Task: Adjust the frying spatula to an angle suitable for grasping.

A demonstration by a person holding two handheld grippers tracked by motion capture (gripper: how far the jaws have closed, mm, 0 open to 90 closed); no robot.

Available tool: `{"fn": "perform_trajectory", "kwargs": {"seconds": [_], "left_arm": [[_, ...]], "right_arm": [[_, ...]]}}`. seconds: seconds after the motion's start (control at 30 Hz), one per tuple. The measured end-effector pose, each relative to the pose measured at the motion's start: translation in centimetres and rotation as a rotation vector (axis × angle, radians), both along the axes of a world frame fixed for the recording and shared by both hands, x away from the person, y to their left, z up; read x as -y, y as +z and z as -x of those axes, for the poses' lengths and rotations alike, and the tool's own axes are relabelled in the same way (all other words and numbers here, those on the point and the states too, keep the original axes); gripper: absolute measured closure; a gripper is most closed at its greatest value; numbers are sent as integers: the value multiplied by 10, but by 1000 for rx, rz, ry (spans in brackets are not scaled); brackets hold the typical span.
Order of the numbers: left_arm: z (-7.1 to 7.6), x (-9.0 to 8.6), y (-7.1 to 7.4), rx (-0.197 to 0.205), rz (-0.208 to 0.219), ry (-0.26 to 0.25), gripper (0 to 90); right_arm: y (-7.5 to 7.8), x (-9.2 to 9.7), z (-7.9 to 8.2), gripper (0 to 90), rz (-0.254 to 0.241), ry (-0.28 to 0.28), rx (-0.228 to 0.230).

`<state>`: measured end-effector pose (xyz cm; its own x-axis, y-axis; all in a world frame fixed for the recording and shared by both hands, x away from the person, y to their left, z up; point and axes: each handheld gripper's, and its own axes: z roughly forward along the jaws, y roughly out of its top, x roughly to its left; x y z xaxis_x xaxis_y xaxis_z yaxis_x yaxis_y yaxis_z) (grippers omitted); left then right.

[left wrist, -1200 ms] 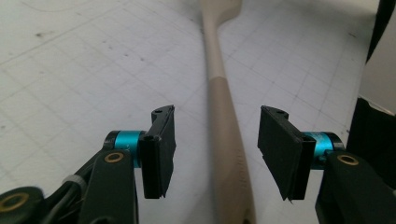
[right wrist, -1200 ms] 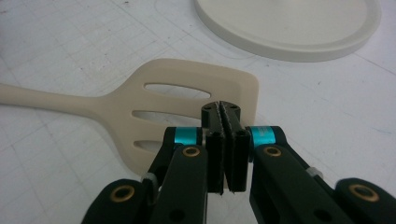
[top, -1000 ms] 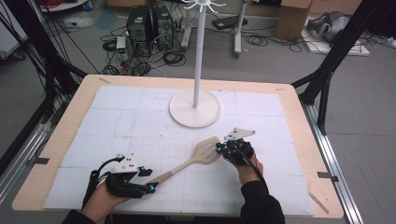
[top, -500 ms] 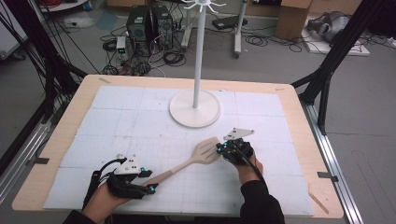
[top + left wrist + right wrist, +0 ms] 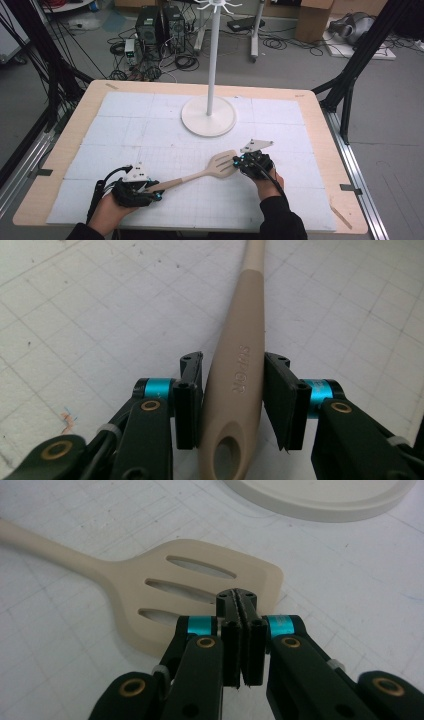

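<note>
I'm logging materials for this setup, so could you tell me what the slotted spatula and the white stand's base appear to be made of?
The slotted spatula looks like moulded plastic or nylon: uniform beige, matte, with raised lettering moulded into its handle, seen in the left gripper view. The stand's base is a smooth white disc with a faint sheen; painted metal or plastic, I can't tell which.

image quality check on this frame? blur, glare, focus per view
High view: even lighting, soft overall, no glare on the spatula. Left gripper view: handle lettering sharp, fingers at the bottom edge slightly soft. Right gripper view: slotted blade crisp, stand base bright but not blown out.
</note>
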<state>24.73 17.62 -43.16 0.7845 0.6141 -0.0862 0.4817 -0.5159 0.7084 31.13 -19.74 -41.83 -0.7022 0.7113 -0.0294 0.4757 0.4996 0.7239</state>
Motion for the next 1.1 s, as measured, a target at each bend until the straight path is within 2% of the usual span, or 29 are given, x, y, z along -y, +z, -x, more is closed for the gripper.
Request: {"fn": "perform_trajectory", "kwargs": {"seconds": [0.1, 0.3, 0.47, 0.5, 0.53, 0.57, 0.6, 0.7, 0.93, 1.1], "left_arm": [[-4, -1, -1, -4, -3, 29, 565], [-13, -5, -1, -20, 23, 73, 518], [-18, -7, -3, -42, 22, 78, 501], [-21, -9, -3, -50, 41, 81, 497], [-21, -9, -3, -50, 41, 81, 492], [-25, -11, -2, -56, 72, 91, 485], [-25, -11, -2, -56, 72, 91, 483], [-30, -14, 0, -54, 110, 98, 476], [-29, -14, 2, -38, 102, 76, 484], [-28, -16, 4, -28, 105, 71, 492]], "right_arm": [[1, 2, 4, 887, 4, 8, -8], [-1, 5, 13, 886, 22, 27, -27], [0, 6, 19, 883, 21, 33, -35], [1, 8, 21, 881, 25, 39, -36], [1, 8, 21, 881, 25, 39, -36], [1, 9, 23, 879, 25, 36, -40], [2, 10, 24, 879, 26, 36, -40], [1, 12, 25, 875, 24, 28, -42], [1, 8, 23, 863, 11, 41, -46], [6, 3, 16, 837, -5, 39, -18]]}}
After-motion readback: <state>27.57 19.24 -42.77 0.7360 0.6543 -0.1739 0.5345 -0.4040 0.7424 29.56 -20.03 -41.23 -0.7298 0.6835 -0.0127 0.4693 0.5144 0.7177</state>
